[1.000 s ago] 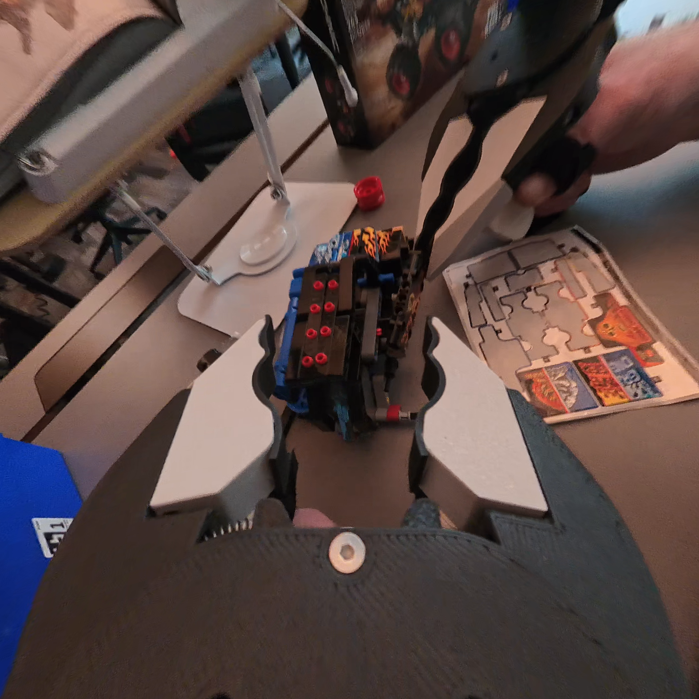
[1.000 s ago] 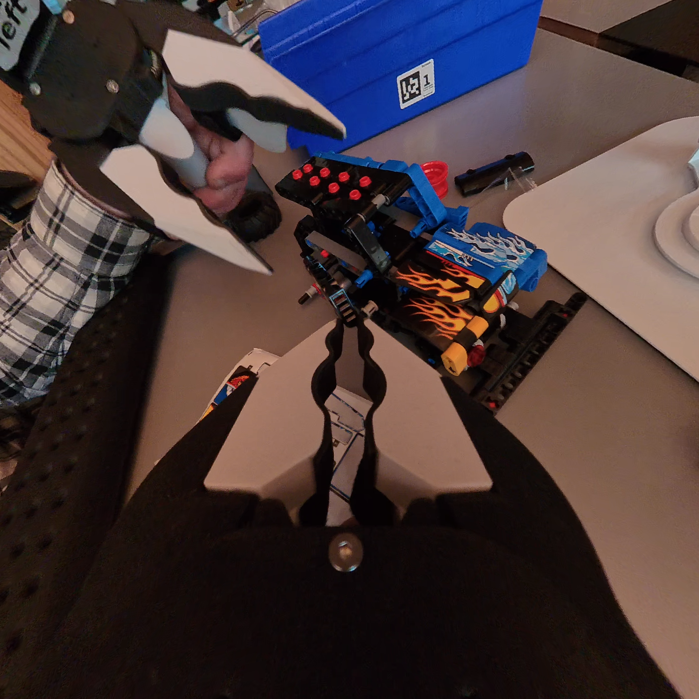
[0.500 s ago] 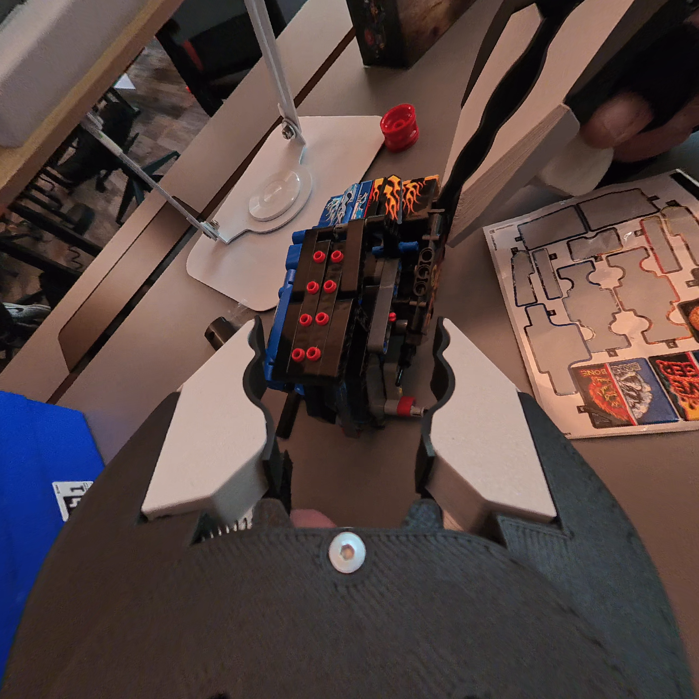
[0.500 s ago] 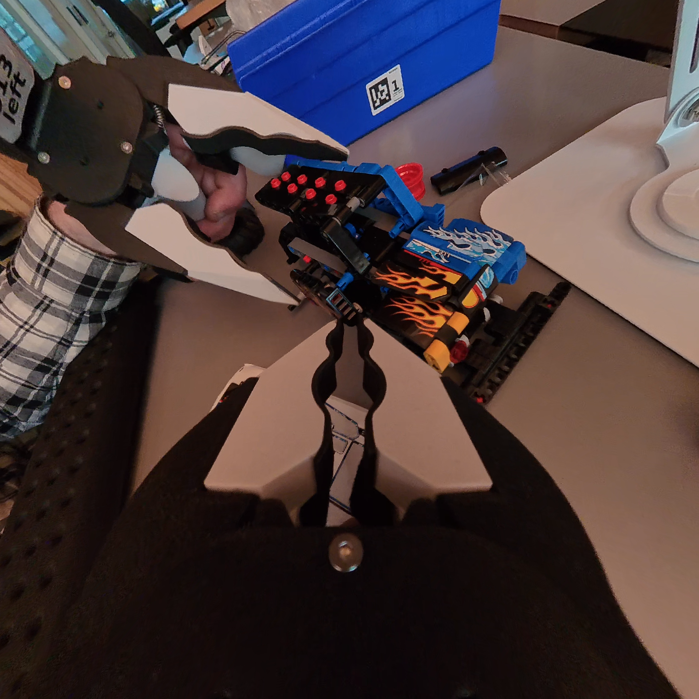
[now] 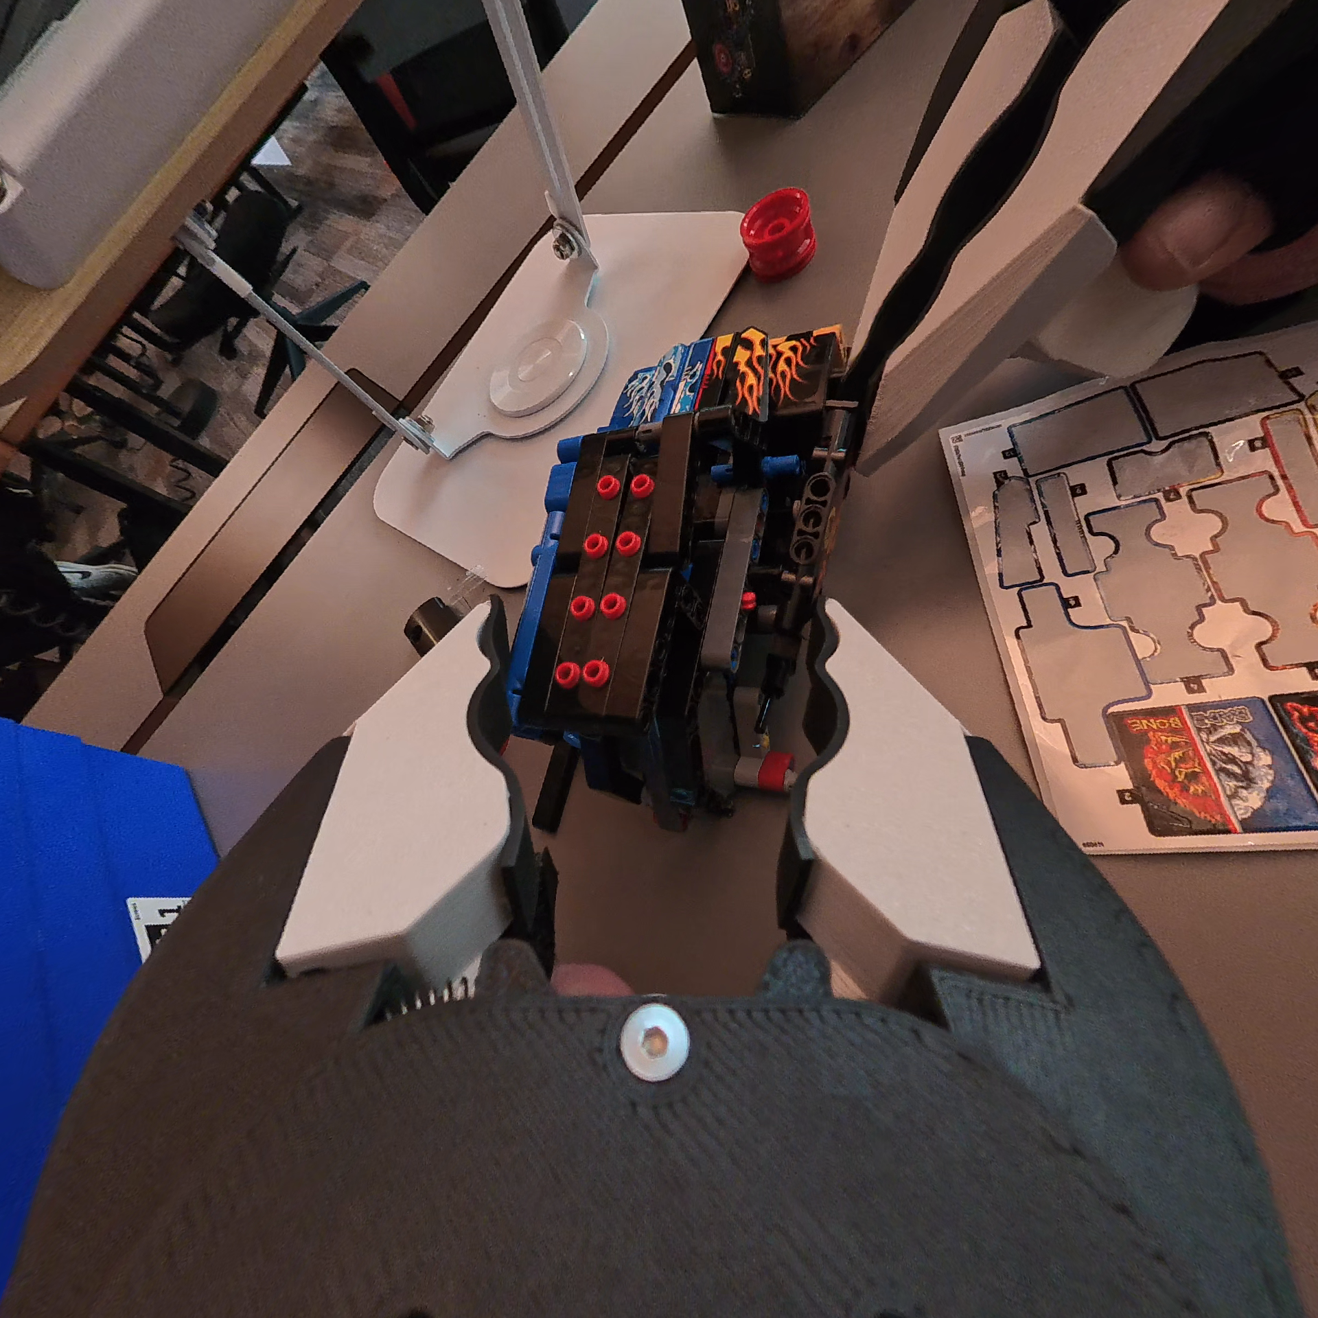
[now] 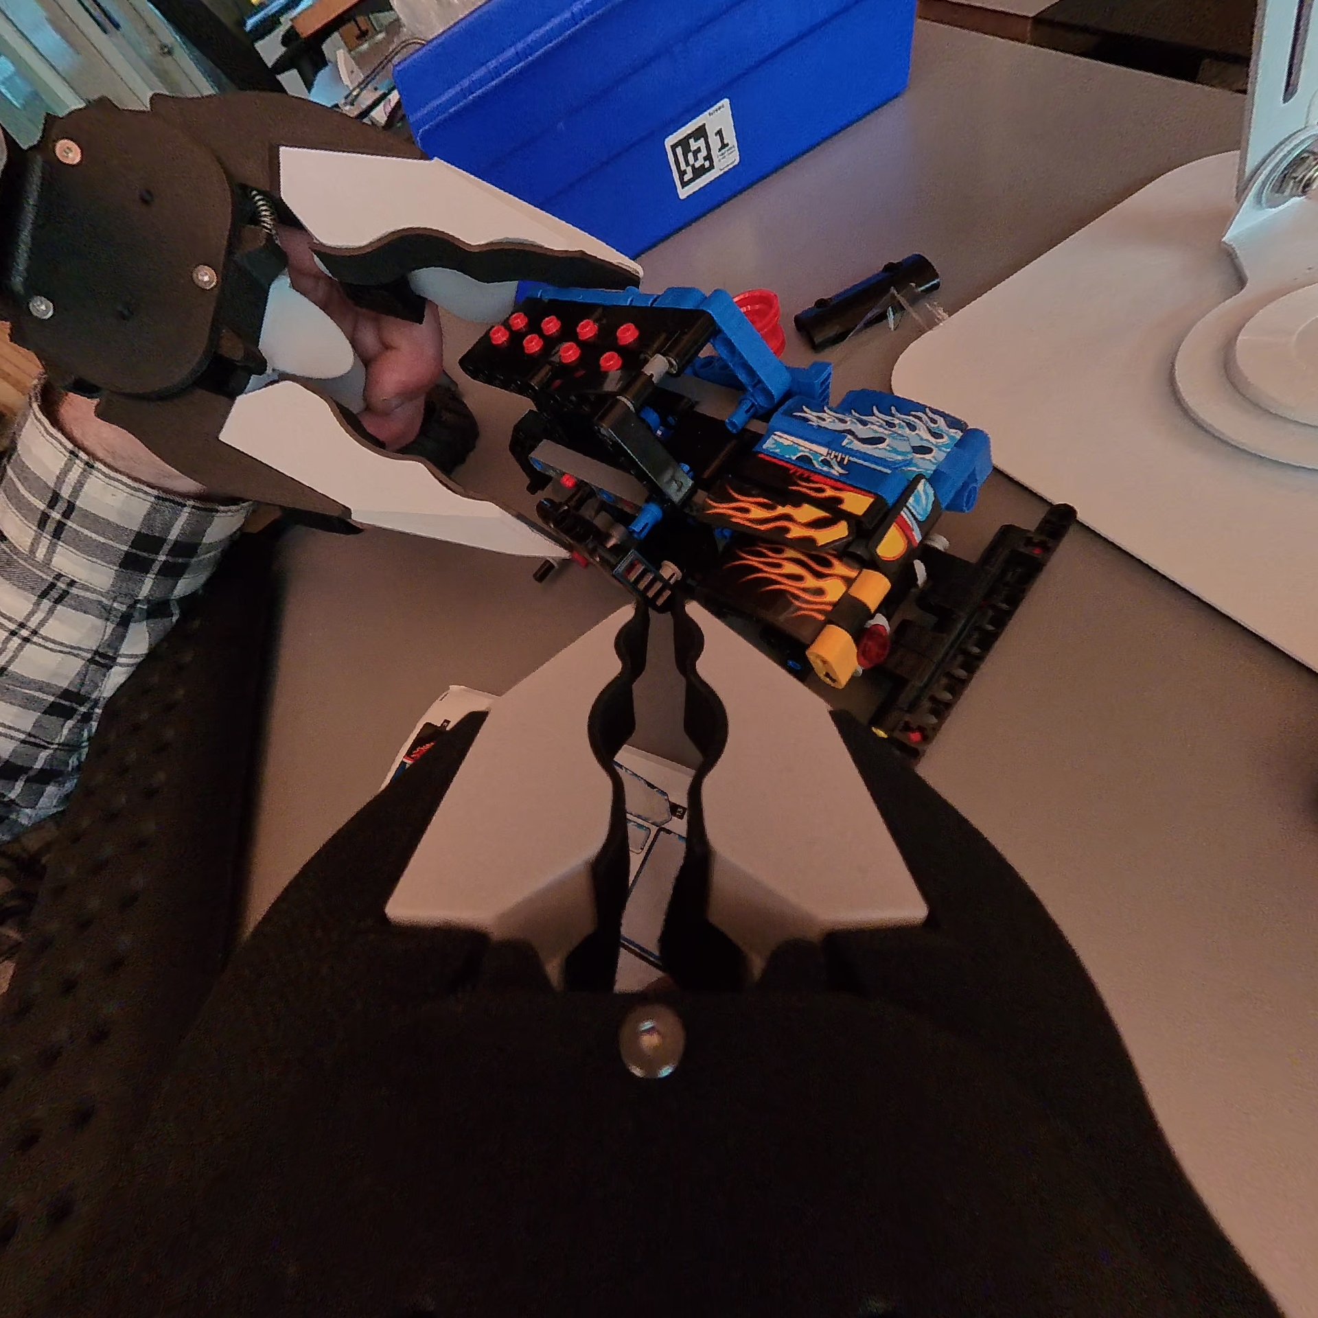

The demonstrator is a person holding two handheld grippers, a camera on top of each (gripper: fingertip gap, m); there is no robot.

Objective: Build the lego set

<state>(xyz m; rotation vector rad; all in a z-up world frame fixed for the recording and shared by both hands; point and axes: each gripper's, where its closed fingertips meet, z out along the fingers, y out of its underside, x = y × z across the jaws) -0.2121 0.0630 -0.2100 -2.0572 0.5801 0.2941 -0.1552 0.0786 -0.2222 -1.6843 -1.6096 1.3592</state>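
Now the left gripper [image 5: 656, 685] has been advanced, jaws wide, until its fingers flank the rear of the truck [image 5: 685, 570], so a bracing grasp appears imminent. The right gripper [image 6: 657, 613] is kept nearly closed on a small grille piece at the truck's side. Beyond, the studded, flame-stickered plastic truck lies on the smooth table [image 5: 713, 884], beside a glossy sticker sheet [image 5: 1155, 570] and a ribbed red hub [image 5: 777, 232].

- The blue and black plastic lego truck [image 5: 663, 570], between the left tongs' tips, is shiny and smooth.
- The paper sticker sheet [image 5: 1141, 570], right of them, looks glossy.
- The left tongs [image 5: 660, 713] have matt white fingers [image 5: 406, 820] and a rough, lined black plastic body.
- The grey table [image 5: 891, 713] beneath is smooth and matt.
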